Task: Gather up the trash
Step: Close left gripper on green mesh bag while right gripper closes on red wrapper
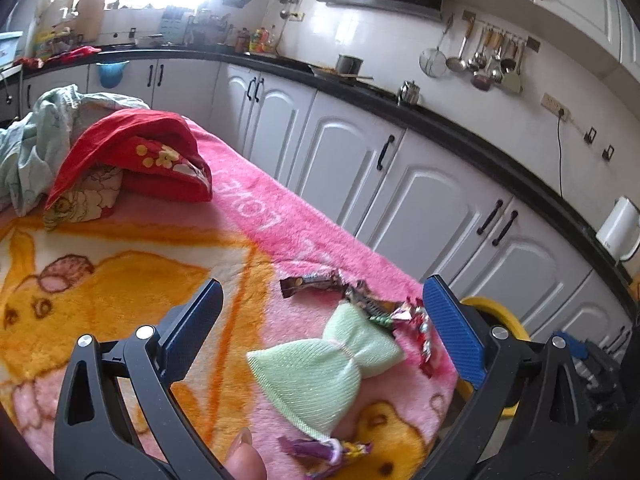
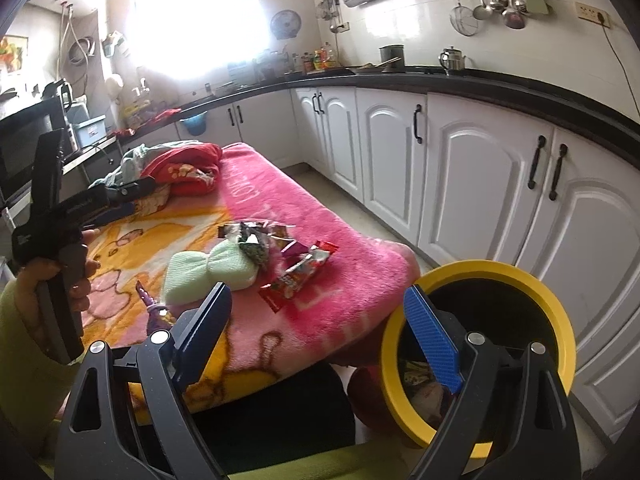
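Several crumpled snack wrappers lie on a pink and orange blanket (image 1: 120, 280): a brown one (image 1: 312, 282), a dark one (image 1: 370, 302), a red and silver one (image 1: 420, 336) and a purple one (image 1: 320, 450). My left gripper (image 1: 324, 284) hangs open above them, nothing between its fingers. A pale green sponge (image 1: 332, 364) lies among them. In the right wrist view, a red wrapper (image 2: 296, 276) and silver ones (image 2: 252, 232) lie beyond my open, empty right gripper (image 2: 318, 290). A yellow-rimmed black bin (image 2: 472, 268) stands beside the blanket's corner, under the right finger.
A red cushion (image 1: 132, 156) and a pale cloth (image 1: 36, 136) lie at the blanket's far end. White cabinets (image 2: 472, 184) under a black counter (image 2: 480, 80) run along the right. A hand (image 2: 76, 280) in a green sleeve holds the left gripper (image 2: 132, 200).
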